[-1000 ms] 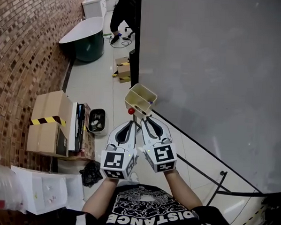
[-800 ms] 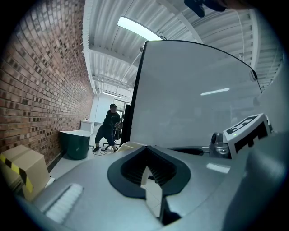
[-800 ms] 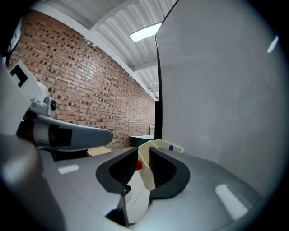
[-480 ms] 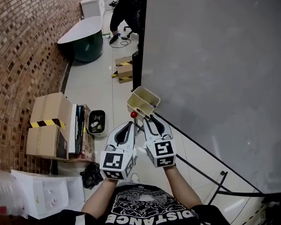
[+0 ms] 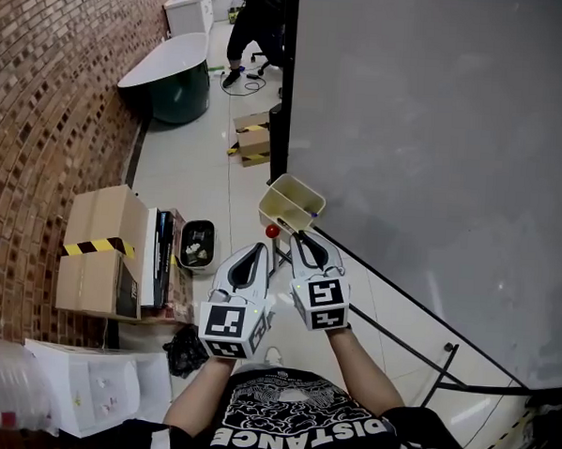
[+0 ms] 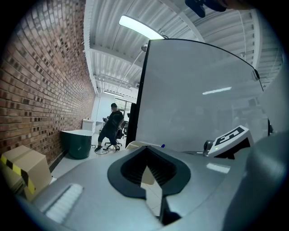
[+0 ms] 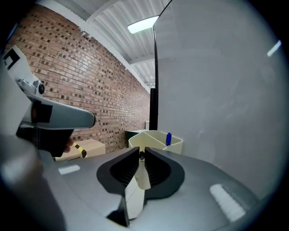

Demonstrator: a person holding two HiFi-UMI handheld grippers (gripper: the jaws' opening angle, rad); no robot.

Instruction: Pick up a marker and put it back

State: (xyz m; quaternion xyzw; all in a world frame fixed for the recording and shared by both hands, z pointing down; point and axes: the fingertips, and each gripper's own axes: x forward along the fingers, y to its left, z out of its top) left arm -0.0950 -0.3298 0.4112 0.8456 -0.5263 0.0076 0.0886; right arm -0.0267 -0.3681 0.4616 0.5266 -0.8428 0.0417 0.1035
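A cream marker holder (image 5: pixel 292 202) hangs at the lower left corner of the big whiteboard (image 5: pixel 436 133). One blue marker (image 5: pixel 312 212) stands in its right compartment; its cap (image 7: pixel 168 138) also shows over the holder's rim (image 7: pixel 156 137) in the right gripper view. My right gripper (image 5: pixel 300 237) points at the holder from just below it, jaws shut with nothing between them. A little lower and to the left, my left gripper (image 5: pixel 258 249) is shut and empty too. The left gripper view shows the holder (image 6: pixel 135 145) beyond the jaw tips (image 6: pixel 145 150).
A red knob (image 5: pixel 272 231) sits just under the holder, between the two grippers. Cardboard boxes (image 5: pixel 97 247) and a small black bin (image 5: pixel 197 241) stand on the floor at the left by the brick wall. A green tub (image 5: pixel 176 82) and a person (image 5: pixel 259 21) are farther back.
My right gripper has edged forward toward the holder. The left gripper has stayed about where it was. Both stay shut.
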